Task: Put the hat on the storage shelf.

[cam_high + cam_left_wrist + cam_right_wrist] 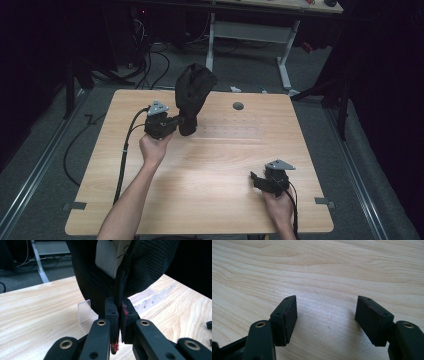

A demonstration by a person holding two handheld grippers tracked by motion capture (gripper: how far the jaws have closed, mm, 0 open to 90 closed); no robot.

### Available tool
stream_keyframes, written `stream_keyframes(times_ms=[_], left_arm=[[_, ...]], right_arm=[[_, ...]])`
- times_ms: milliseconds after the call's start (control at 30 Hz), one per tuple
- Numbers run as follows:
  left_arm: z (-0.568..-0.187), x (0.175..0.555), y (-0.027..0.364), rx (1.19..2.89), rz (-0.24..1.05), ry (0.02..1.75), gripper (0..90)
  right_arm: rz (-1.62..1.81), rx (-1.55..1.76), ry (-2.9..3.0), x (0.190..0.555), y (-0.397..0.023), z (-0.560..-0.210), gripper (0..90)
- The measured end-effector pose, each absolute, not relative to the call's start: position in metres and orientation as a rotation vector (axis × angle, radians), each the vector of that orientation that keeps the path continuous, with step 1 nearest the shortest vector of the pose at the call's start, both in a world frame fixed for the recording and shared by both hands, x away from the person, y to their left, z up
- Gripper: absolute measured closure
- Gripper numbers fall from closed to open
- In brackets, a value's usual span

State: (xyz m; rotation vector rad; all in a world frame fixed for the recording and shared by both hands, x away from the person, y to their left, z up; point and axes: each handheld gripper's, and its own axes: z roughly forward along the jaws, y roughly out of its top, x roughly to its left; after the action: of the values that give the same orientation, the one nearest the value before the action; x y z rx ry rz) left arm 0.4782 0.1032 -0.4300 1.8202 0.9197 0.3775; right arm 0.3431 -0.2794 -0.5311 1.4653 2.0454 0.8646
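1. Nearest the high camera, two bare forearms come in from the bottom edge, each hand carrying a black two-jaw gripper over a light wooden table (pixel 210 200).
2. Left gripper (pixel 182 121): held over the far left part of the table, its grey three-cornered plate on top, a black cable trailing back toward the near edge.
3. Its jaws are clenched on a black cap (pixel 194 89), which stands up from the jaws and leans toward the far side.
4. Seen from the left gripper view, the two pads (pixel 111 312) pinch a thick stitched edge of the cap (pixel 155 262) between them; mesh fabric shows on one side, and a pale label or lining sits inside the crown.
5. Red smears mark the inner faces of those pads.
6. Just behind the cap in that view, a clear plastic stand (pixel 86 312) with a slotted strip rests on the wood; the cap's lower edge hangs close over it, though I cannot tell whether they touch.
7. Right gripper (pixel 256 180): low over the near right part of the table, well apart from the cap.
8. Its jaws are spread wide with nothing between them; the right gripper view shows bare wood grain between the two pads (pixel 285 318).
9. A small grey round grommet (pixel 238 106) is set in the table near the far edge.
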Motion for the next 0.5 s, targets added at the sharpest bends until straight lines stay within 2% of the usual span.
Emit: stream_keyframes(times_ms=[500], left_arm=[[-0.4362, 0.4756, 0.1112, 1.838, 0.333, 0.947, 84.9]], right_arm=[[0.864, 1.465, 2.045, 0.3431, -0.2794, -0.5311, 34.2]])
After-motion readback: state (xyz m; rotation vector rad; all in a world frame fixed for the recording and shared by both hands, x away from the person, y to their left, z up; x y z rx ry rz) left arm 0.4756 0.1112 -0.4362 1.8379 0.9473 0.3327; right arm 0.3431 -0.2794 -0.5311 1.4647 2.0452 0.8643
